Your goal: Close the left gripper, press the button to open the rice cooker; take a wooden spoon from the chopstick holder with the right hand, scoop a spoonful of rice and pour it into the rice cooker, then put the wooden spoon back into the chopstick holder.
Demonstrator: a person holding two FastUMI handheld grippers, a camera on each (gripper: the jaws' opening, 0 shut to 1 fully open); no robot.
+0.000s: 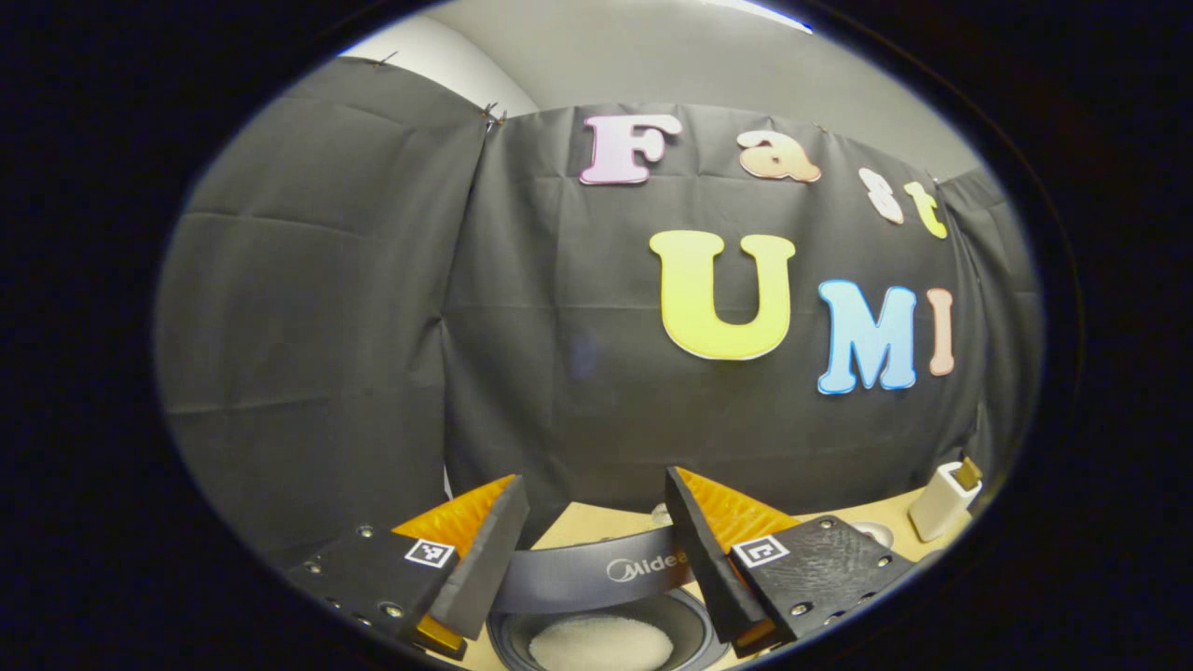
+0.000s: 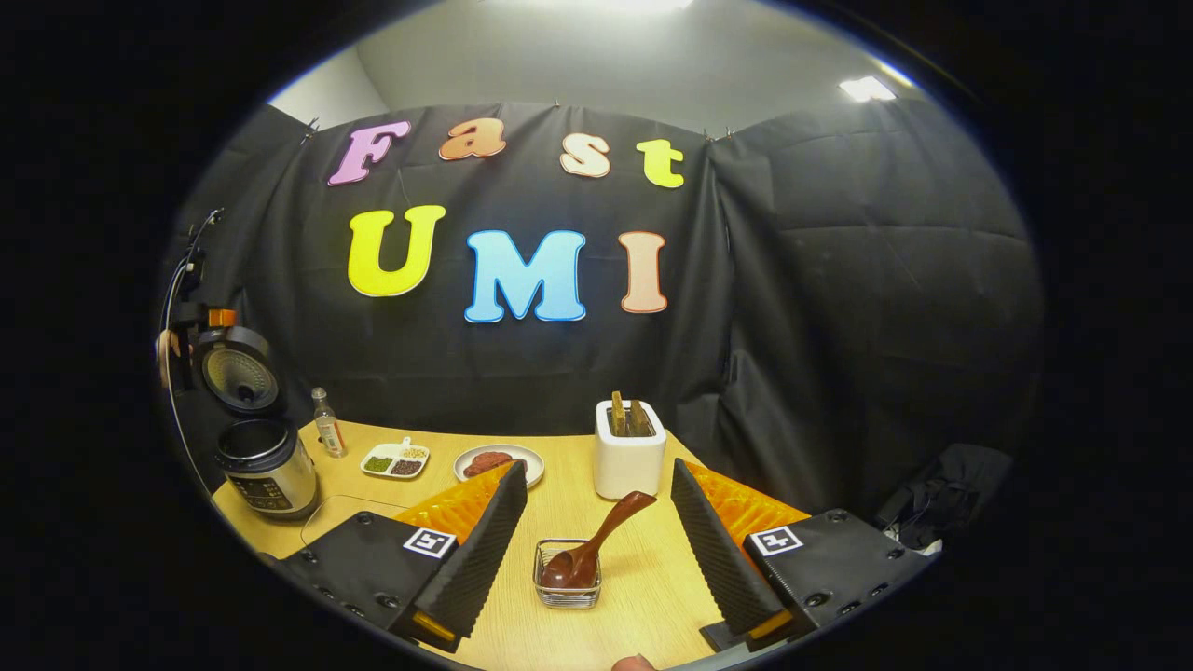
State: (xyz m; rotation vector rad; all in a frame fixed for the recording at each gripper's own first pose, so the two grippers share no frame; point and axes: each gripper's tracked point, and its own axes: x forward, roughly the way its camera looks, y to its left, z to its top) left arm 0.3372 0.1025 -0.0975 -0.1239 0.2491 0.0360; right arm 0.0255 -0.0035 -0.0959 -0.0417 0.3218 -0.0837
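The rice cooker (image 2: 266, 471) at the left is open, both grippers gape empty, and the spoon (image 2: 596, 545) sits in the little basket (image 2: 567, 589).

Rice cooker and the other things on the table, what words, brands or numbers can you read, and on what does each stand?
"Midea": on the dark band of the rice cooker above its pot, in the left gripper view.
Control panel on the rice cooker's front, right gripper view: too small to read.
Small bottle: its label is too small to read.
Nothing else on the table bears text that can be read.
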